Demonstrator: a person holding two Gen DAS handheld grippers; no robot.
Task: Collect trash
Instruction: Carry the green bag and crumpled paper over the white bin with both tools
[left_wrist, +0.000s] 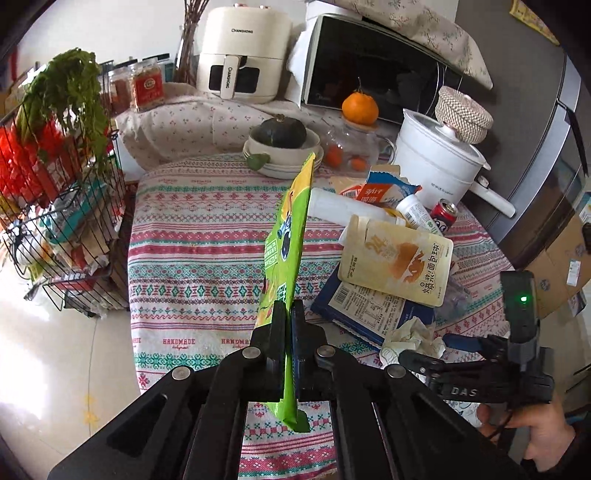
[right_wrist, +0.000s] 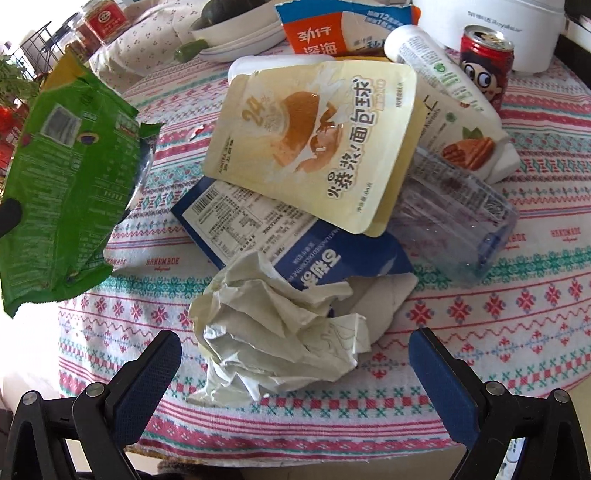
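The left tool (left_wrist: 289, 325) is clenched on the green wrapper (left_wrist: 288, 236), which could slip from its thin edge; the right tool (right_wrist: 295, 363), released astride the crumpled paper (right_wrist: 273, 332), may snag the tabletop (right_wrist: 480, 332) cloth.

Air fryer (left_wrist: 242, 51), microwave (left_wrist: 373, 70), white pot (left_wrist: 436, 162), squash in bowl (left_wrist: 282, 142) (orange (left_wrist: 360, 107) nearby), wire rack (left_wrist: 62, 206).

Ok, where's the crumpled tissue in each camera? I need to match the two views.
Left wrist view: the crumpled tissue sits low on the right, on the tablecloth just ahead of the right tool.
Right wrist view: it lies at bottom centre, between that tool's open fingers.
Shared landmark: the cream snack pouch, lying on the blue box just beyond the tissue.
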